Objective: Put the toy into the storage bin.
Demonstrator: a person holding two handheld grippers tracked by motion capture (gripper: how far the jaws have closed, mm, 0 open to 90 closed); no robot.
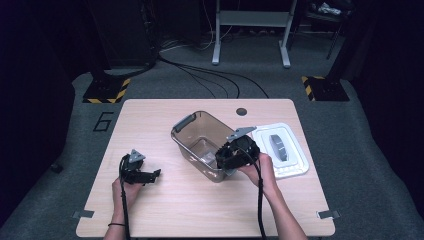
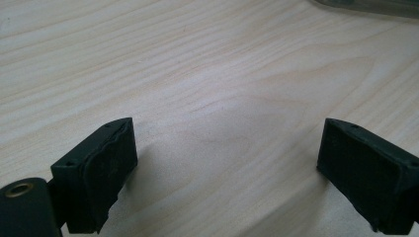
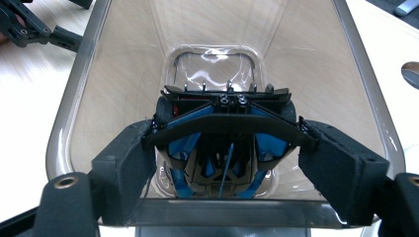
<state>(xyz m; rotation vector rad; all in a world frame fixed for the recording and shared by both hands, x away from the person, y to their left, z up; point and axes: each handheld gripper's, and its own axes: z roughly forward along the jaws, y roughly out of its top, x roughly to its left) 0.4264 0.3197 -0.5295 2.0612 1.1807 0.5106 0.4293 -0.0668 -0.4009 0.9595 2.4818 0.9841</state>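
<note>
**Toy car going into the clear bin**

The table (image 1: pixel 165 210) is carrying a clear bin (image 3: pixel 74 106) with its lid (image 1: pixel 295 150) lying beside it. The right gripper (image 3: pixel 225 163) is holding a blue toy car (image 3: pixel 222 148) inside the bin, fingers (image 3: pixel 123 163) pressing its sides; the car's long axis is running down toward the floor. A loosening grip risks dropping it nose-first. The left gripper (image 2: pixel 225 168) is resting wide open, holding nothing.

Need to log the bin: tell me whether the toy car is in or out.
In. The toy car sits inside the clear plastic bin, between the right gripper fingers.
</note>
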